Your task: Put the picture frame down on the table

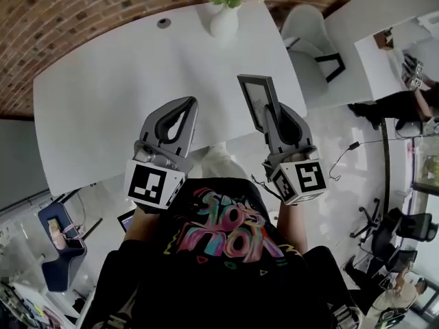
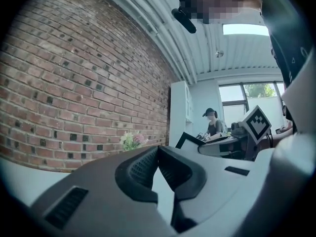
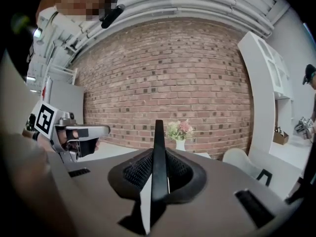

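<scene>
A black picture frame (image 1: 256, 100) stands on edge in my right gripper (image 1: 271, 118), which is shut on its lower part. The frame hangs over the near right part of the white table (image 1: 103, 94). In the right gripper view the frame (image 3: 158, 132) shows edge-on, rising between the ribbed pads (image 3: 139, 171). My left gripper (image 1: 186, 104) is held to the left of it above the table's near edge, shut, nothing in it; its tips meet in the left gripper view (image 2: 158, 150). From there the frame's corner (image 2: 183, 139) shows at the right.
A white vase of flowers (image 1: 224, 18) stands at the table's far edge, in front of the brick wall (image 3: 168, 78). A white chair (image 1: 310, 43) sits to the table's right, a second white desk (image 1: 384, 9) beyond it. A person in a cap (image 2: 214, 124) stands far off.
</scene>
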The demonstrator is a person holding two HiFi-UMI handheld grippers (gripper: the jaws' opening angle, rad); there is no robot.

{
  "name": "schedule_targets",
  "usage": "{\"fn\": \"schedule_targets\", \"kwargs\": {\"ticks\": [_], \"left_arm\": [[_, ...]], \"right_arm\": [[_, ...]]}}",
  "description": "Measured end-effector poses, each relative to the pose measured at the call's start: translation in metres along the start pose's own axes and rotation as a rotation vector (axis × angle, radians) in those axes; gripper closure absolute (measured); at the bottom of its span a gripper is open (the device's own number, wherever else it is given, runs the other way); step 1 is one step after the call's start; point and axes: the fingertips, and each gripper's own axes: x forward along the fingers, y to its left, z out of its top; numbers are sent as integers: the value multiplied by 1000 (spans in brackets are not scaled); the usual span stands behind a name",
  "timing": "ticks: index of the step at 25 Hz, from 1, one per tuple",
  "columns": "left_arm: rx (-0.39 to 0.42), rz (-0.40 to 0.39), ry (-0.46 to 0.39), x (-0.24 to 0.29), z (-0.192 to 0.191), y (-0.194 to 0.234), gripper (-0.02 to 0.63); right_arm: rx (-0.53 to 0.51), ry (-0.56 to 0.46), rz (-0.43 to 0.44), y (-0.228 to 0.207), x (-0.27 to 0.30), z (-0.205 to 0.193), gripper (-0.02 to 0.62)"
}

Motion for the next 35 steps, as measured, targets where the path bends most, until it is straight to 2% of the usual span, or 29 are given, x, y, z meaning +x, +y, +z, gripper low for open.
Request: {"fn": "schedule_targets", "kwargs": {"ticks": [5,12,20,35], "left_arm": [[38,81,42,73,-10,8,581],[26,186,26,118,-2,20,581],[24,232,35,125,-6,44,581],[4,209,29,141,-10,39,581]], "right_arm": [[-13,7,97,-69,53,11,506],[-13,29,183,-114,95,20,506],[-6,37,225,-113,124,19,506],[-21,44,240,-119,133,20,506]]}}
